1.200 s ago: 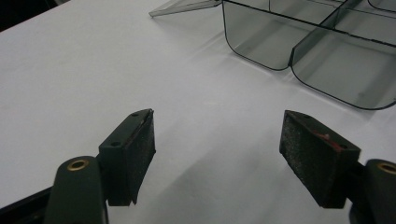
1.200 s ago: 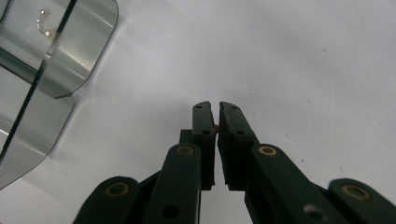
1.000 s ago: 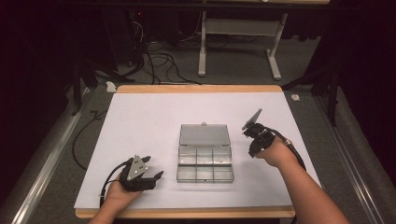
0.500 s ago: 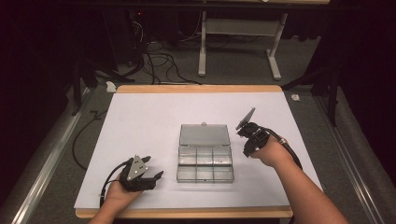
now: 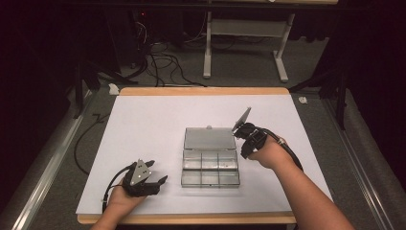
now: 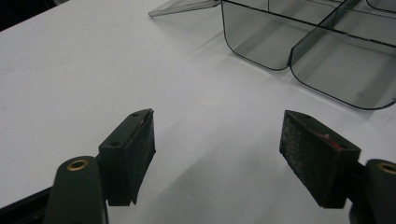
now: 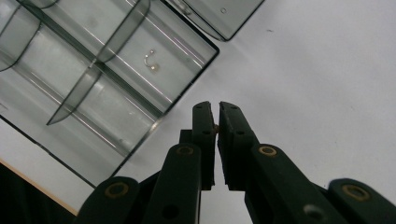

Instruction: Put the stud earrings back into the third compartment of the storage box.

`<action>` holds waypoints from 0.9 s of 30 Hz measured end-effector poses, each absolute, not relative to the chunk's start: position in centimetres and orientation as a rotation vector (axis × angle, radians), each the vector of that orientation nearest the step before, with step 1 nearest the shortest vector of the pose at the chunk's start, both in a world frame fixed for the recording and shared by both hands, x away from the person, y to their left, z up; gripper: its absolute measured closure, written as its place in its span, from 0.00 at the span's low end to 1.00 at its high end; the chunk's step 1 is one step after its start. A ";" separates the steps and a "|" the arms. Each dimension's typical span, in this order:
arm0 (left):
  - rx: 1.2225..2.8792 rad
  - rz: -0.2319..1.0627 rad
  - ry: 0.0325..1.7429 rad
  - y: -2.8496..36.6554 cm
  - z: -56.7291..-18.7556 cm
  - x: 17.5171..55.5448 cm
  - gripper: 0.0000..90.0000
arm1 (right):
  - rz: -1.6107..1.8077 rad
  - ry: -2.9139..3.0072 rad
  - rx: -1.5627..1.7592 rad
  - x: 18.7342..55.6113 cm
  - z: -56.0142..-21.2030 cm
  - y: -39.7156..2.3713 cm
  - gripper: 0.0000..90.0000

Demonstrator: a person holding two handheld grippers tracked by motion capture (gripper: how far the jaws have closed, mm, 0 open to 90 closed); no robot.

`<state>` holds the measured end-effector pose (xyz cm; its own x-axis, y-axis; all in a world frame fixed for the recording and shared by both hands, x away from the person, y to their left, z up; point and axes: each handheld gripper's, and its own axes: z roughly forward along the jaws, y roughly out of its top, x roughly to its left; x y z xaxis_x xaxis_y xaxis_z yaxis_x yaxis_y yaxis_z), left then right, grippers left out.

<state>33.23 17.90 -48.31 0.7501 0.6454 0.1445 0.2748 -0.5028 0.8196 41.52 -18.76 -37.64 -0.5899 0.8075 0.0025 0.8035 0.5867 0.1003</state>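
A clear plastic compartment box (image 5: 210, 168) lies open at mid-table, its lid (image 5: 209, 138) flat behind it. My right gripper (image 5: 246, 143) hovers just off the box's right rear corner and points down. Its jaws (image 7: 215, 112) are shut, with a tiny tan piece (image 7: 215, 127) pinched between the pads. A small metal hook with a bead (image 7: 150, 60) lies in one compartment of the box (image 7: 93, 65), beside the lid (image 7: 224, 14). My left gripper (image 5: 157, 172) rests on the table to the front left of the box, open (image 6: 217, 140) with nothing between its pads. The box's near wall (image 6: 327, 60) stands ahead of it.
The white table top (image 5: 158, 124) has a wooden edge (image 5: 191, 219) at the front. Cables and a desk frame (image 5: 244, 43) stand on the dark floor beyond the far edge. A black cable (image 5: 292, 158) trails along my right forearm.
My right gripper has moved left toward the box's right rear corner and risen a little, still shut. The left gripper has stayed where it was.
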 end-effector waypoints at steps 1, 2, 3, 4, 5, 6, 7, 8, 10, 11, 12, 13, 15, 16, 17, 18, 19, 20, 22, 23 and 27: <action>2.104 0.559 0.689 17.9 -48.3 33.2 0.30 | 0.140 2.765 1.387 41.6 -37.6 -18.6 0.96; 2.105 0.560 0.686 17.9 -48.3 33.2 0.30 | 0.137 2.761 1.400 41.6 -37.6 -18.4 0.96; 2.105 0.560 0.686 17.9 -48.3 33.2 0.30 | 0.137 2.761 1.400 41.6 -37.6 -18.4 0.96; 2.104 0.559 0.689 17.9 -48.3 33.2 0.30 | 0.137 2.767 1.388 41.6 -37.6 -18.1 0.96; 2.103 0.557 0.689 17.9 -48.3 33.2 0.30 | 0.145 2.778 1.366 41.7 -37.6 -17.9 0.96; 2.103 0.557 0.689 17.9 -48.3 33.2 0.30 | 0.145 2.778 1.366 41.7 -37.6 -17.9 0.96; 2.105 0.560 0.685 17.9 -48.3 33.2 0.30 | 0.143 2.773 1.382 41.6 -37.6 -17.5 0.96; 2.104 0.558 0.688 17.9 -48.3 33.2 0.30 | 0.148 2.783 1.353 41.7 -37.6 -17.4 0.96; 2.103 0.559 0.689 17.9 -48.3 33.2 0.30 | 0.140 2.784 1.368 41.7 -37.6 -17.0 0.96; 2.103 0.559 0.689 17.9 -48.3 33.2 0.30 | 0.145 2.790 1.354 41.7 -37.7 -16.8 0.96; 2.104 0.559 0.689 17.9 -48.3 33.2 0.30 | 0.148 2.798 1.333 41.8 -37.7 -16.7 0.96; 2.103 0.559 0.689 17.9 -48.3 33.2 0.30 | 0.143 2.796 1.346 41.8 -37.7 -16.5 0.96; 2.103 0.558 0.689 17.9 -48.3 33.2 0.30 | 0.144 2.799 1.348 41.8 -37.8 -16.2 0.96; 2.103 0.558 0.689 17.9 -48.3 33.2 0.30 | 0.152 2.812 1.316 41.9 -37.9 -16.1 0.96; 2.102 0.558 0.689 17.9 -48.3 33.2 0.30 | 0.150 2.812 1.322 42.0 -38.0 -15.9 0.96; 2.102 0.557 0.689 17.9 -48.3 33.2 0.30 | 0.149 2.816 1.309 42.0 -38.1 -15.8 0.96; 2.103 0.557 0.689 17.9 -48.3 33.2 0.30 | 0.149 2.823 1.305 42.1 -38.2 -15.7 0.96; 2.103 0.557 0.689 17.9 -48.3 33.2 0.30 | 0.149 2.823 1.305 42.1 -38.2 -15.7 0.96; 2.101 0.559 0.689 17.9 -48.3 33.2 0.30 | 0.141 2.819 1.326 42.1 -38.4 -15.3 0.96; 2.103 0.560 0.686 17.9 -48.3 33.2 0.30 | 0.151 2.836 1.288 42.3 -38.8 -15.1 0.96; 2.107 0.558 0.682 18.0 -48.3 33.2 0.30 | 0.126 2.842 1.284 42.5 -39.4 -14.5 0.96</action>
<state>33.24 17.95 -48.27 0.7536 0.6406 0.1473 0.2709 -0.5067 0.8185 42.50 -14.48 -39.42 -0.6614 0.7499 0.0146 0.7482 0.6584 0.0819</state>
